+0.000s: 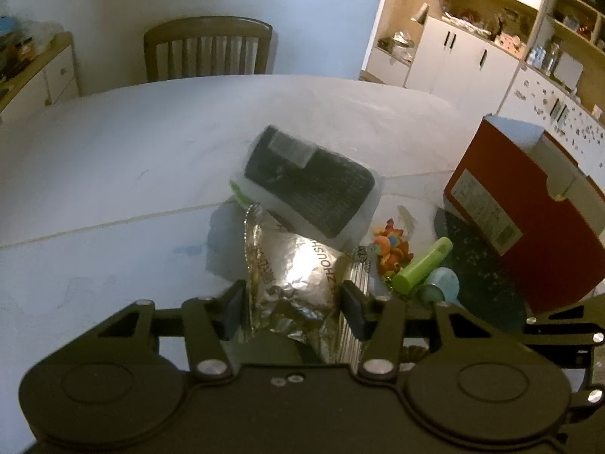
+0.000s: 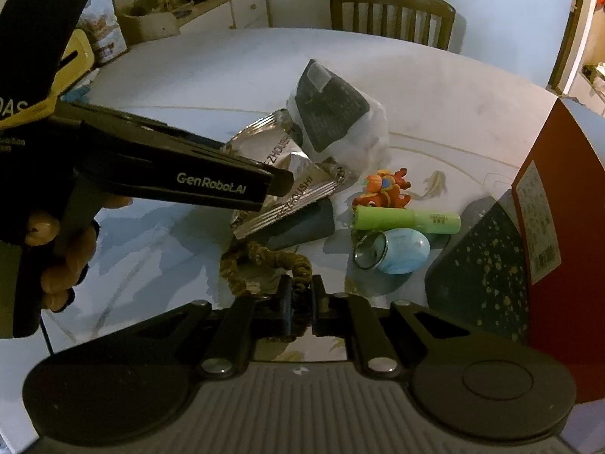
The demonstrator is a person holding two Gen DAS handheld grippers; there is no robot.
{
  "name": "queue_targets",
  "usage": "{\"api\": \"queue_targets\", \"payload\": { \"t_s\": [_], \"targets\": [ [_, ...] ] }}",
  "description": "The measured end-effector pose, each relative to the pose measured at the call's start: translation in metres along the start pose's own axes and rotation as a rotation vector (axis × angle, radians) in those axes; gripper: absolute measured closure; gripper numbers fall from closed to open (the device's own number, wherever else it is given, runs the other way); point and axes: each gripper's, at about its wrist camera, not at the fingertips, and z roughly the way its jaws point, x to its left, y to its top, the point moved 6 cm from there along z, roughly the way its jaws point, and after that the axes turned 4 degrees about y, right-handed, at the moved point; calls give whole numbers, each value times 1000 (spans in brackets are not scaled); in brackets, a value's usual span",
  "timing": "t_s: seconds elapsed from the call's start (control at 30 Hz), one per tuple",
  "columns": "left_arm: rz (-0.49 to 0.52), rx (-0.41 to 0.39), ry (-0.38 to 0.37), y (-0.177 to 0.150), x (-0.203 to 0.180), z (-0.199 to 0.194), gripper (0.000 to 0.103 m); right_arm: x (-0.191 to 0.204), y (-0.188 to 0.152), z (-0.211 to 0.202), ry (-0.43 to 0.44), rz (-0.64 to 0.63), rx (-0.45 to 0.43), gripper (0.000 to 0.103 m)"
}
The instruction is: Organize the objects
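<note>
My left gripper [image 1: 293,308] is shut on a crinkled silver foil packet [image 1: 298,265], which also shows in the right wrist view [image 2: 280,159]. Beyond the packet lies a dark item in a clear plastic bag [image 1: 310,189]. My right gripper [image 2: 301,295] is shut on a brown braided rope ring [image 2: 264,261] that lies on the table. A green tube [image 2: 406,219], a light blue egg-shaped cup [image 2: 401,251] and an orange toy figure [image 2: 385,189] lie to the right.
A red box [image 2: 556,227] stands at the right on a dark speckled mat [image 2: 480,261]. A wooden chair [image 1: 208,49] stands at the far side of the white table [image 1: 113,174]. Cabinets and shelves line the walls.
</note>
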Motion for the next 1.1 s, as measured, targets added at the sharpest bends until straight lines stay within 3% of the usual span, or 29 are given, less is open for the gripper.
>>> {"api": "queue_targets", "payload": {
  "t_s": [0.3,0.57,1.1],
  "targets": [
    [-45,-12,-6,-4,-7,-33,52,2,3,-37,32,33,-66,94],
    [-58,-65,-67,9,-32,-74,52,-7,8,-88,51,52,-144,94],
    [5,-95,-105,45,-120,-116,52,-86,15,-181,-6,132,-288,94]
  ]
}}
